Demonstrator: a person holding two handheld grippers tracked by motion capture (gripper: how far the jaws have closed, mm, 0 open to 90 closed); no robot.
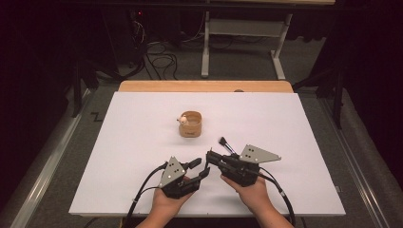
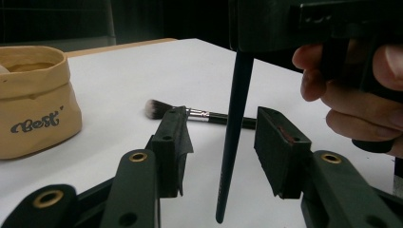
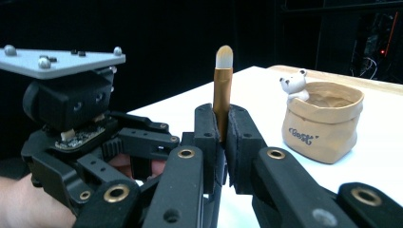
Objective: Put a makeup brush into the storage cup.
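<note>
Two makeup brushes: one slim gold-ferruled brush (image 3: 222,90) stands upright, clamped in the right gripper (image 3: 222,142), its dark tapered handle hanging between the left gripper's (image 2: 223,137) parted jaws, untouched; one black fluffy-tipped brush (image 2: 190,113) lies on the white table (image 1: 142,142); one tan crumpled-bag pot (image 1: 191,124) with a bear figurine stands beyond

- A tan bag-shaped pot (image 1: 191,124) with a little white bear (image 1: 183,118) on its rim stands mid-desk.
- A white board (image 1: 142,142) covers the wooden desk (image 1: 204,86).
- A second brush (image 2: 190,113), dark-handled, lies flat on the board.
- Cables (image 1: 161,59) lie on the grey floor beyond.
</note>
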